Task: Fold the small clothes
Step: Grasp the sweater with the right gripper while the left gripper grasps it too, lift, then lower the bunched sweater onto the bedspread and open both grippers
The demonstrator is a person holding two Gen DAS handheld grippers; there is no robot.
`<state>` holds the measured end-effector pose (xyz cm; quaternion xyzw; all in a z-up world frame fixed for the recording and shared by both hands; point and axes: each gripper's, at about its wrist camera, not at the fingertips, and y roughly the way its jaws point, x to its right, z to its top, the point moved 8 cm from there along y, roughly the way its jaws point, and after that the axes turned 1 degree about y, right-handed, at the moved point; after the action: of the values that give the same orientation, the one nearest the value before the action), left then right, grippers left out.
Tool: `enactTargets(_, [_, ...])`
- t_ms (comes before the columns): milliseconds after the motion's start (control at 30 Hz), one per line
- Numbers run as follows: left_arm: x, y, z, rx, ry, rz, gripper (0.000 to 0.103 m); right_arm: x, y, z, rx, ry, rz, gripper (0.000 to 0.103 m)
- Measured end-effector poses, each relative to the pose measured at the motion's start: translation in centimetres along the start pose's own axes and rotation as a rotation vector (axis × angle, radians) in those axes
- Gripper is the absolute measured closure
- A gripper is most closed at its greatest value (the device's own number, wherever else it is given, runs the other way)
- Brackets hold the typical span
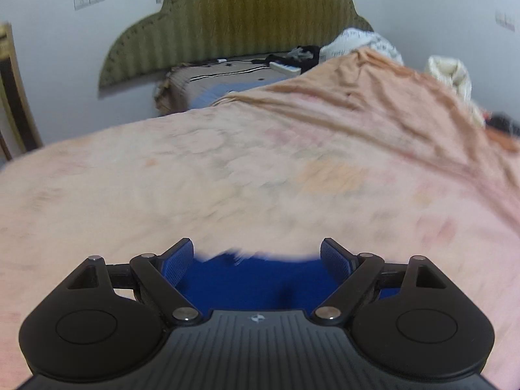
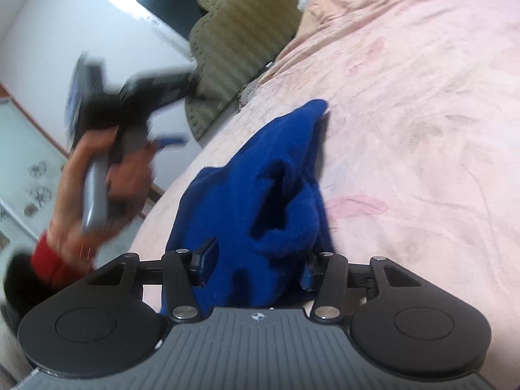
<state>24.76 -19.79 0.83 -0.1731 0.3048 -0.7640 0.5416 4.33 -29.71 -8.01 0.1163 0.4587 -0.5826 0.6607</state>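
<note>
Pink bedspread (image 1: pixel 260 169) is covering the bed, with a green headboard (image 1: pixel 234 22) against a white wall behind it. Blue garment (image 2: pixel 260 195) is lying bunched on the spread, not yet flat or folded, its long axis running away from the right gripper (image 2: pixel 256 269) toward the headboard, one narrow end pointing far, the bulky end sitting nearest the claw. Right jaws are standing partly apart, with the near cloth lying between them; blur is making it hard to say whether the pads are touching it, but they are not clamping it. Left gripper (image 1: pixel 256 260) is showing jaws wide apart, with a blue edge of the same garment (image 1: pixel 260 279) lying below and between them, pads clear of it. In the right view, the person's left hand (image 2: pixel 107 182) is holding that tool off the bed's edge, beside the garment and blurred, so the right gripper is looking nearer to the cloth's bulk. Judging from this, the next grab needs both claws on the near hem, spreading it crosswise to that axis. No readable brand or writing; only a small compass-like emblem (image 2: pixel 259 316) is showing on each gripper body.
</note>
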Motion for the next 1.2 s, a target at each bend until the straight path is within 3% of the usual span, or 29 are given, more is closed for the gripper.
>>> enactTargets(100, [-1.5,-1.9,-3.5,-0.001,0.038,0.020,0.017,1.0,0.1,0.5,0.000,0.085,0.040,0.052])
enactTargets(300, [-3.7,-5.9,-10.1,-0.015,0.008,-0.021,0.017,2.5,1.0,1.0,-0.008,0.154,0.049,0.084])
enactTargets(433, [-4.7,-7.0,-13.1,-0.019,0.020,-0.014,0.017,2.9,2.0,0.7,-0.027,0.187,0.048,0.087])
enactTargets(533, [-5.3,-7.0,-13.3,-0.012,0.046,-0.001,0.015,2.4,2.4,0.5,-0.047,0.168,0.051,0.087])
enactTargets(600, [-5.6,-7.1,-12.3,-0.008,0.031,-0.034,0.015,2.3,1.6,0.5,-0.065,0.139,0.032,0.080])
enactTargets(667, [-5.9,-6.7,-11.1,0.009,0.004,-0.078,0.015,2.4,0.4,1.4,-0.066,0.105,0.018,0.062])
enactTargets(700, [-6.0,-6.3,-10.5,0.014,-0.011,-0.093,0.015,2.3,-0.5,2.3,-0.040,0.083,0.018,0.044])
enactTargets(733, [-6.2,-5.5,-9.8,0.008,-0.033,-0.106,0.015,2.3,-1.2,3.6,0.001,0.060,0.003,0.034])
enactTargets(800, [-6.4,-3.9,-8.7,-0.010,-0.082,-0.144,0.015,2.0,-1.4,6.4,0.039,-0.002,-0.051,0.032])
enactTargets(933, [-6.9,0.3,-7.3,-0.092,-0.237,-0.242,0.015,1.4,3.5,9.7,-0.041,-0.099,-0.082,0.032])
enactTargets(967, [-7.2,1.2,-7.2,-0.108,-0.273,-0.255,0.015,1.3,5.1,10.0,-0.072,-0.109,-0.068,0.033])
enactTargets(1000, [-7.5,2.0,-7.1,-0.120,-0.311,-0.252,0.015,1.4,6.7,10.3,-0.096,-0.107,-0.060,0.041])
enactTargets(1033, [-7.9,2.6,-6.9,-0.120,-0.348,-0.252,0.016,1.5,7.9,10.5,-0.117,-0.108,-0.070,0.061])
enactTargets(1067, [-8.0,3.0,-6.7,-0.113,-0.368,-0.267,0.018,1.6,8.9,10.5,-0.132,-0.126,-0.090,0.072])
enactTargets(1100, [-8.1,3.3,-6.4,-0.109,-0.375,-0.282,0.045,1.4,9.7,10.6,-0.133,-0.159,-0.114,0.082])
enactTargets(1133, [-7.9,3.5,-6.3,-0.121,-0.374,-0.300,0.074,1.1,10.0,10.7,-0.123,-0.192,-0.131,0.086])
enactTargets(1200, [-7.6,3.8,-6.3,-0.139,-0.361,-0.321,0.079,-0.3,10.2,10.9,-0.103,-0.249,-0.119,0.089])
